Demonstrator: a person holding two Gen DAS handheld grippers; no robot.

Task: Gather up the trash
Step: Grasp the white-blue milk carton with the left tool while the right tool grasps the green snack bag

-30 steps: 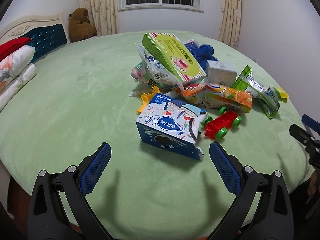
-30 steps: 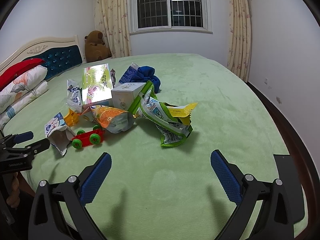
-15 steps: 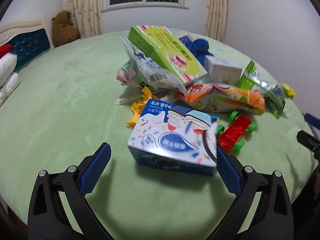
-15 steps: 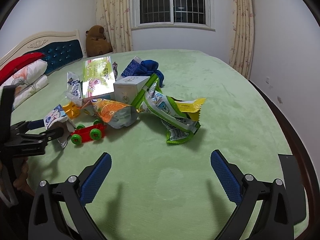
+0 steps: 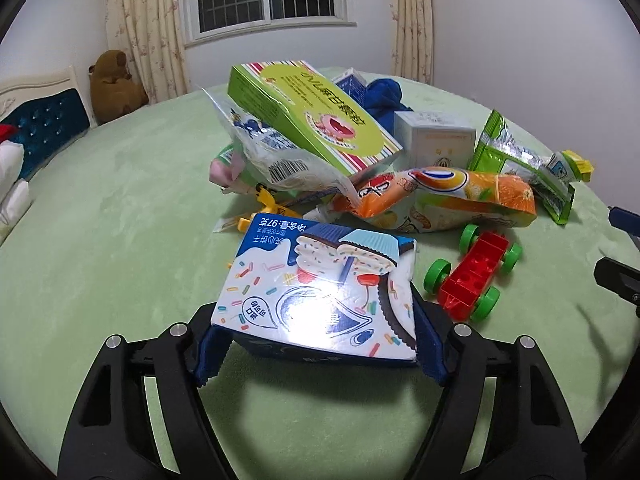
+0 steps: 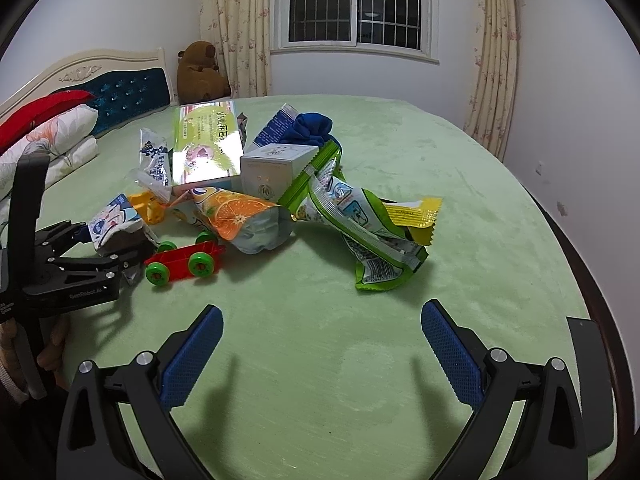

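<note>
A pile of trash lies on the green bed [image 5: 100,208]. My left gripper [image 5: 320,344] is shut on a blue-and-white cookie box [image 5: 320,280], its pads pressing both sides. The box also shows in the right wrist view [image 6: 116,224], held by the left gripper [image 6: 100,252]. Behind it lie a green striped box [image 5: 312,116], a clear wrapper [image 5: 272,152], an orange snack bag [image 5: 440,196], a white carton [image 5: 436,136] and a green wrapper [image 5: 524,164]. My right gripper [image 6: 320,352] is open and empty over bare blanket, short of the green wrapper [image 6: 372,240].
A red toy car with green wheels [image 5: 472,276] sits right of the cookie box. A yellow toy piece [image 5: 264,208], blue cloth [image 5: 384,96], pillows [image 6: 48,140], a headboard [image 6: 120,92] and a brown plush bear [image 6: 200,76] are around. The bed edge [image 6: 580,272] curves at right.
My left gripper moved forward around the cookie box and closed on it. The right gripper shifted slightly forward and stayed open.
</note>
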